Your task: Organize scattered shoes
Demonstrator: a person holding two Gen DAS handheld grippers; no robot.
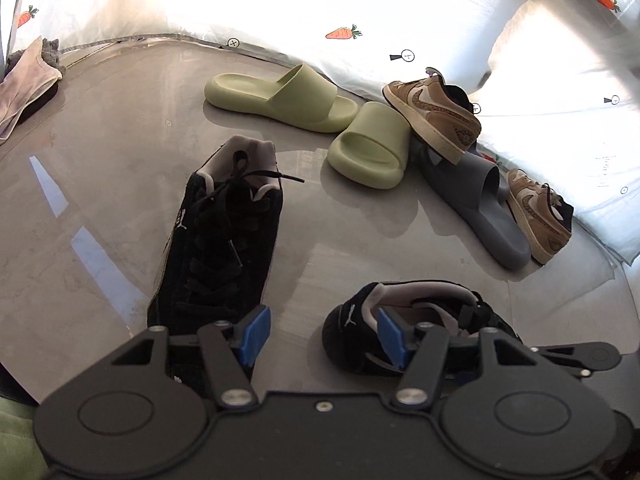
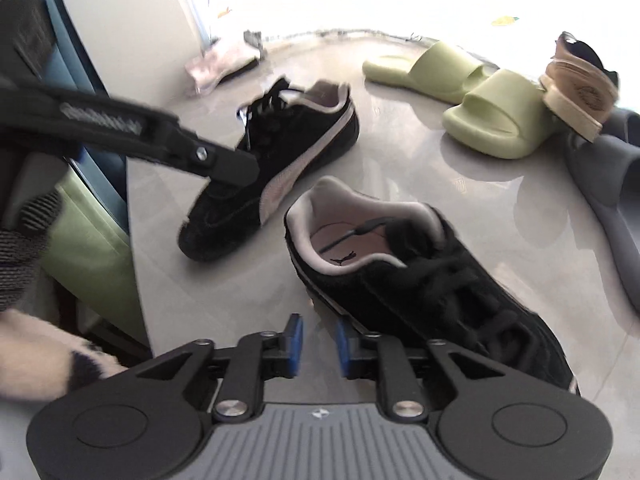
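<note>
Two black sneakers lie on the grey floor. In the left wrist view one black sneaker (image 1: pixel 220 240) points away on the left and the other (image 1: pixel 416 320) lies right of my open, empty left gripper (image 1: pixel 320 332). In the right wrist view the near sneaker (image 2: pixel 420 280) lies just right of my right gripper (image 2: pixel 318 346), whose blue pads stand a narrow gap apart with nothing between them. The far sneaker (image 2: pixel 280 164) lies beyond, partly behind the left gripper's arm (image 2: pixel 160 136). Two green slides (image 1: pixel 280 96) (image 1: pixel 372 146), a grey slide (image 1: pixel 480 208) and two tan sneakers (image 1: pixel 436 112) (image 1: pixel 540 216) lie farther off.
A white curtain with carrot prints (image 1: pixel 344 34) hangs along the far edge. A crumpled cloth (image 1: pixel 28 80) lies at the far left. In the right wrist view a white panel (image 2: pixel 120 60) and a green object (image 2: pixel 92 248) stand at the left.
</note>
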